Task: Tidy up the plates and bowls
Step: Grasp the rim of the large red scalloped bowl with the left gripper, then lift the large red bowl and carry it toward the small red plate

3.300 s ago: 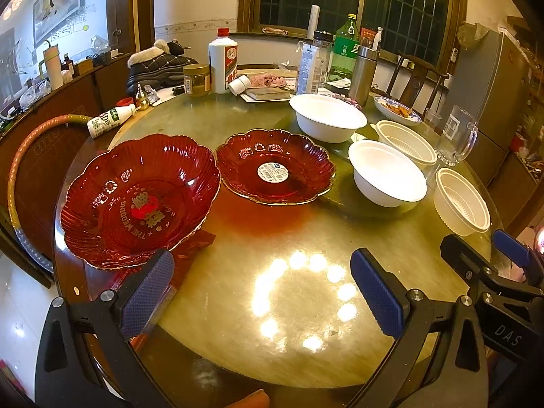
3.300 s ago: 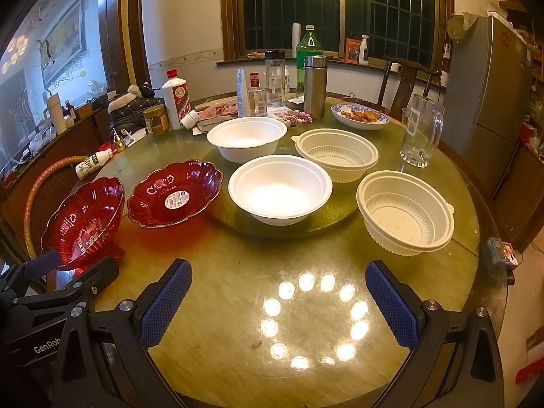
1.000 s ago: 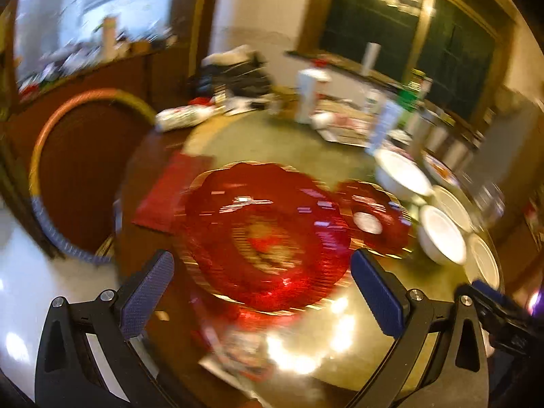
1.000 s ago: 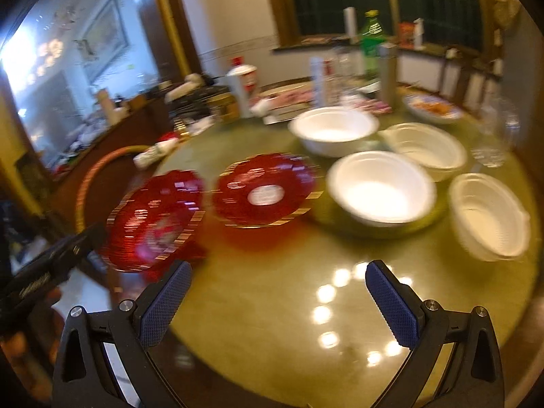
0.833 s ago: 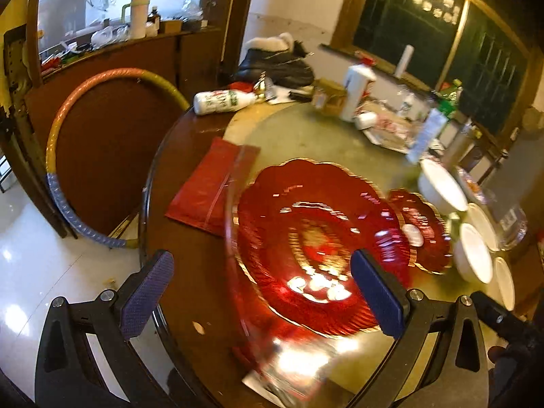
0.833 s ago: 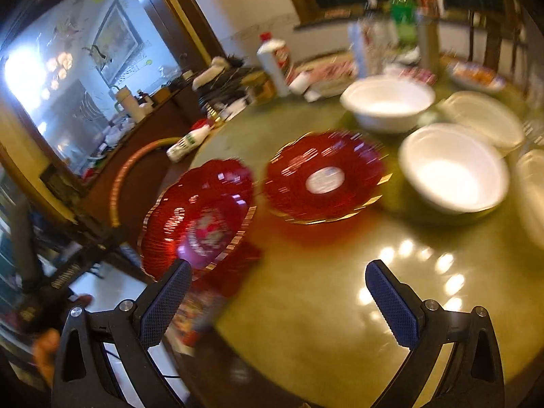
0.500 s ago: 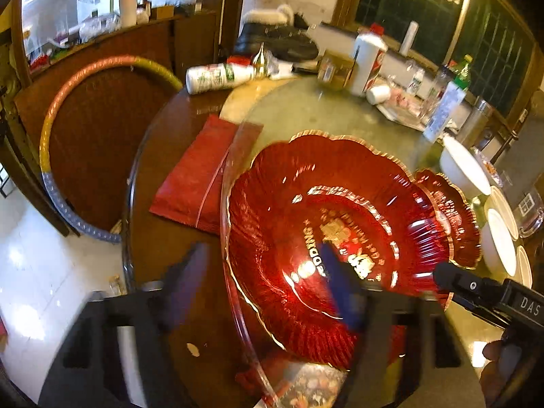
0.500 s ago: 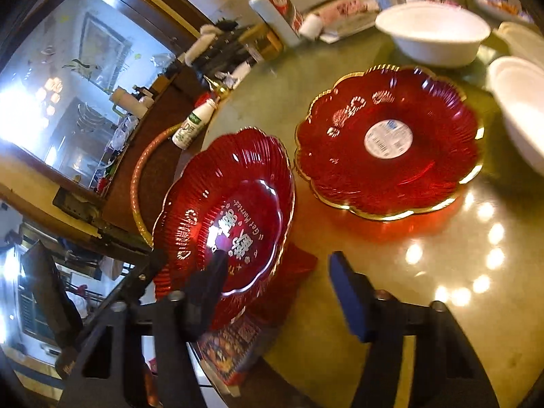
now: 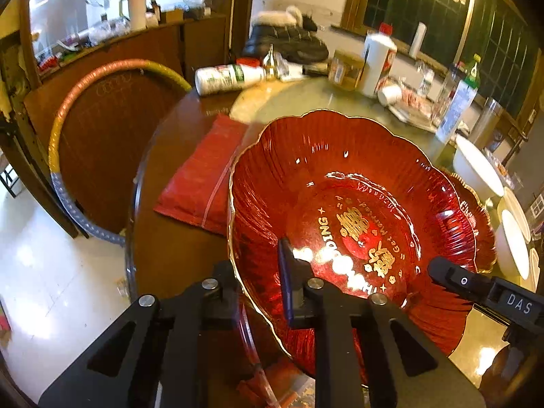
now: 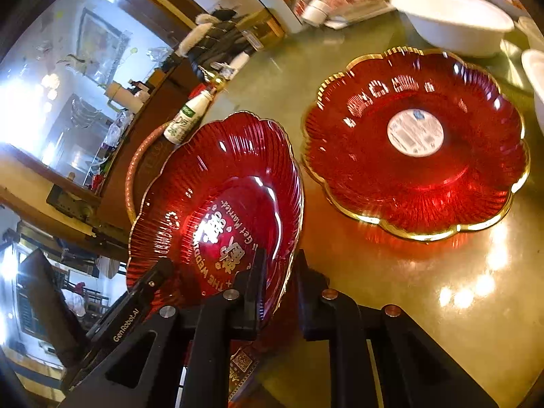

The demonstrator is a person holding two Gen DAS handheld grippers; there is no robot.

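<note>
The red bowl (image 9: 357, 210), scalloped with a gold rim and gold lettering inside, fills the left wrist view at the near edge of the round desk (image 9: 176, 248). The left tool (image 9: 261, 282) is clamped on its near rim, one finger inside the bowl and the other outside. The right tool (image 9: 476, 282) reaches in from the right and meets the bowl's right rim. A red packet (image 9: 200, 183) lies on the desk just left of the bowl. Behind the bowl's right side shows the edge of a second red plate (image 9: 476, 204), and past it stand white bowls (image 9: 479, 166). A white bottle (image 9: 231, 76) lies on its side at the far left of the desk.

In the right wrist view, the red bowl (image 10: 217, 210) is tilted at the desk's (image 10: 442, 306) left edge. The right tool (image 10: 280, 272) is closed on its rim, one finger on each side. The left tool (image 10: 142, 292) holds the bowl's lower left rim. The second red plate (image 10: 414, 142), bearing a round white sticker, sits flat on the desk just to the right, apart from the bowl. A white bowl (image 10: 452, 20) stands beyond it.
</note>
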